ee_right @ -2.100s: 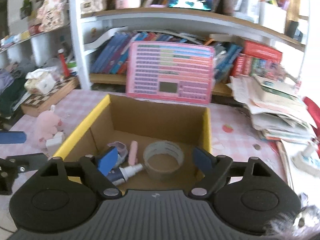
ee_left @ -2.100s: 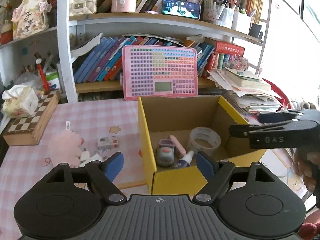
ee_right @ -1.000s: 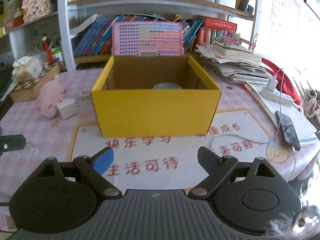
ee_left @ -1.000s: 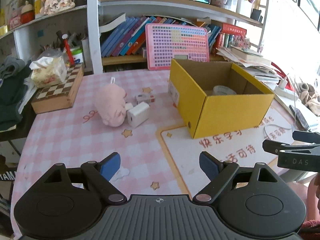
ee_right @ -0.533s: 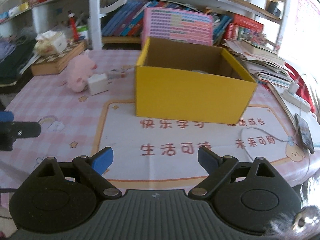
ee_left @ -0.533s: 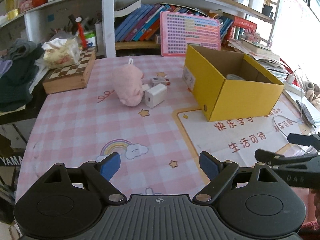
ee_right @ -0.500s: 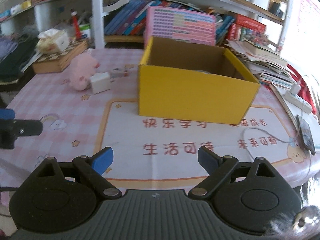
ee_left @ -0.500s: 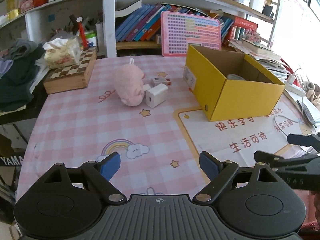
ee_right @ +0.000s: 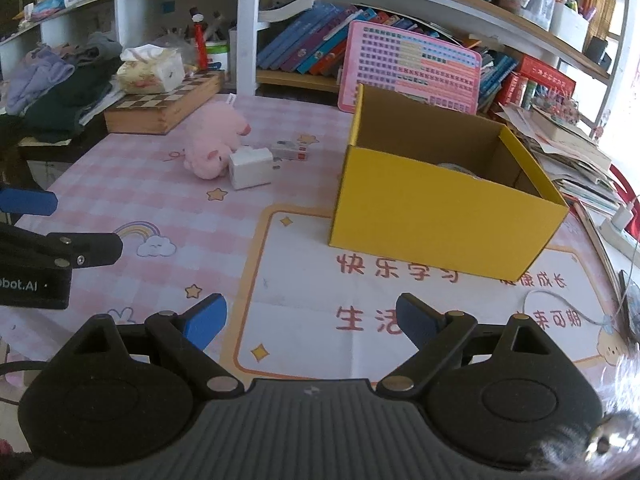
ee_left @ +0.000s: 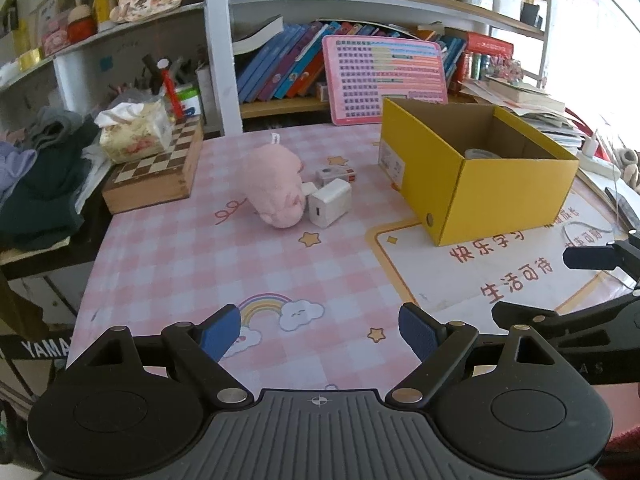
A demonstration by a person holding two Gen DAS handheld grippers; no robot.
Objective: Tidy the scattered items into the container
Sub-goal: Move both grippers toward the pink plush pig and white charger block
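A yellow cardboard box stands open on the pink checked table, with a tape roll showing inside. Left of it lie a pink plush pig, a white charger block touching the pig, and a small white box with a red end behind the charger. My left gripper is open over the near table, well short of these items. My right gripper is open above the white mat in front of the box. Both hold nothing.
A chessboard box with a tissue pack sits at the back left beside a pile of clothes. A pink keyboard toy leans on the bookshelf. Papers, a phone and a cable lie at the right.
Both grippers have drawn back from the yellow box toward the near table edge, and the right view has swung left, bringing the pig and charger further into sight. Both stay open.
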